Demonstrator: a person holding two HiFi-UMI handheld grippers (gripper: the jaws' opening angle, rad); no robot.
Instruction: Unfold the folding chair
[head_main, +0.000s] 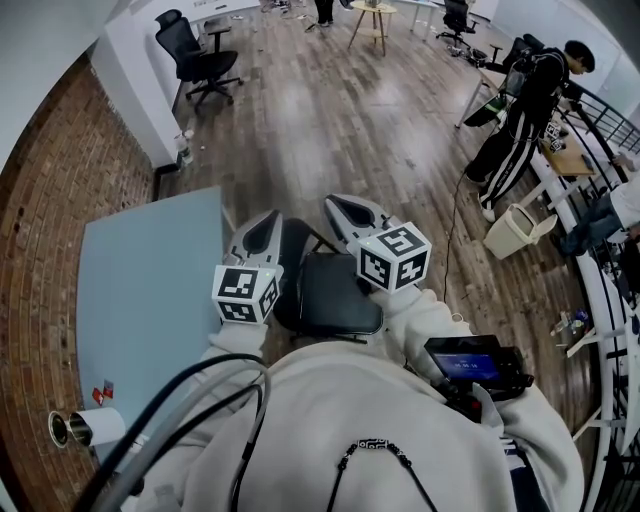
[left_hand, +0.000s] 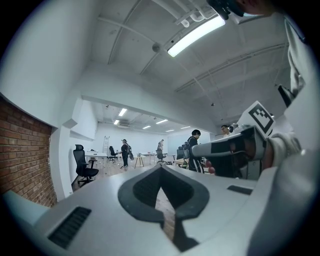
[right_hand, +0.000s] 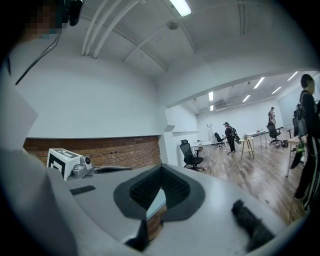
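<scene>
Down on the wood floor, just off the right edge of the table (head_main: 140, 290), we count one folding chair (head_main: 335, 297). It is black, its seat pad shows from above and a dark back panel stands at the seat's far side. It sits below and between our two tools, and neither tool touches it.

Two grippers, both clenched and empty:
- left gripper (head_main: 266, 218): in the left gripper view (left_hand: 161, 169) the jaws meet with nothing between them, and it points level into the room.
- right gripper (head_main: 340, 205): in the right gripper view (right_hand: 160, 171) the jaws are pressed together on nothing.

Each gripper carries one marker cube, so two cubes: the left cube (head_main: 245, 292) and the right cube (head_main: 395, 257). Each gripper view also catches the other gripper off to the side.

One table, light blue, runs along the brick wall (head_main: 50, 230). At its near left corner we count two small cylinders side by side, one white (head_main: 97, 427) and one metal-rimmed (head_main: 60, 428).

We count two black office chairs, one by the white wall (head_main: 195, 55) and one at the far end (head_main: 455, 15). One wooden stool (head_main: 372, 20) stands between them. One person in black (head_main: 525, 100) stands at the right, with one pale bin (head_main: 515, 230) near their feet.

One small screen device (head_main: 470, 362) is on our right side.
</scene>
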